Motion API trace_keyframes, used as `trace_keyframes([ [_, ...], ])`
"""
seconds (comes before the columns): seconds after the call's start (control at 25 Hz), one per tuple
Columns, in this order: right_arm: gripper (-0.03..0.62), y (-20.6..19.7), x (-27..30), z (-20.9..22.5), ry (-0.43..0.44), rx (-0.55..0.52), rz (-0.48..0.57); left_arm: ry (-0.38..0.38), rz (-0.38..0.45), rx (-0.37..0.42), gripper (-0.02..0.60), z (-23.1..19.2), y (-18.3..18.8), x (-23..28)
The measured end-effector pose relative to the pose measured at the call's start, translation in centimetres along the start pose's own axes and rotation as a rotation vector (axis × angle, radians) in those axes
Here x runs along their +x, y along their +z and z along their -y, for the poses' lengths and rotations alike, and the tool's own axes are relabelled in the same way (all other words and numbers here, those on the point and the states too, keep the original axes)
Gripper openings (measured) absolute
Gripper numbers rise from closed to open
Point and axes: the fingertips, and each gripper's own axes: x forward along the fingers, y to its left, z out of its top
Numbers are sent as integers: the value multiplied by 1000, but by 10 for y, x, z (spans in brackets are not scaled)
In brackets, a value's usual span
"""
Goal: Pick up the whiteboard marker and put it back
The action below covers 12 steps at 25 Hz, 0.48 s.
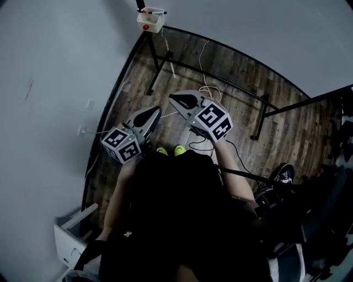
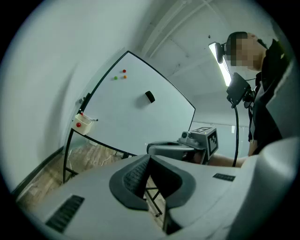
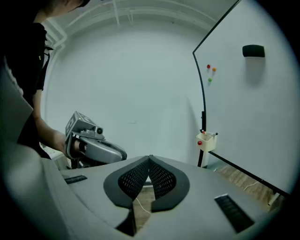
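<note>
Judging from how things lie, the approach is the step in hand, since neither pair of fingers has anything in it. The left fingers [image 2: 136,176] meet at their tips with nothing between them. The right fingers [image 3: 133,180] are pressed together and just as empty. Both pairs are held side by side above the brown wood-plank floor [image 1: 231,82], aimed a little below level.

The slim whiteboard marker [image 1: 153,11] lies across the top of a small cream plastic holder with a red dot on its front [image 1: 150,23]. The holder hangs at the edge of the large white black-framed whiteboard [image 2: 140,112]. It is well ahead of the fingers, up and to the left of the left pair and up and to the right of the right pair.

The next move calls for stepping closer, spreading one pair of fingers and lining them up across the marker's barrel before closing. The holder's rim looks likely to leave little room, so coming in from above seems wise.
</note>
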Motion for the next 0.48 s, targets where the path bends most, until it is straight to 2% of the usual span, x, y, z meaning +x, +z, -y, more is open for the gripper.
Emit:
trace_keyframes([
  [0.48, -5, -5, -14, 16, -34, 39, 21, 15, 3, -4, 14, 4, -5, 4],
])
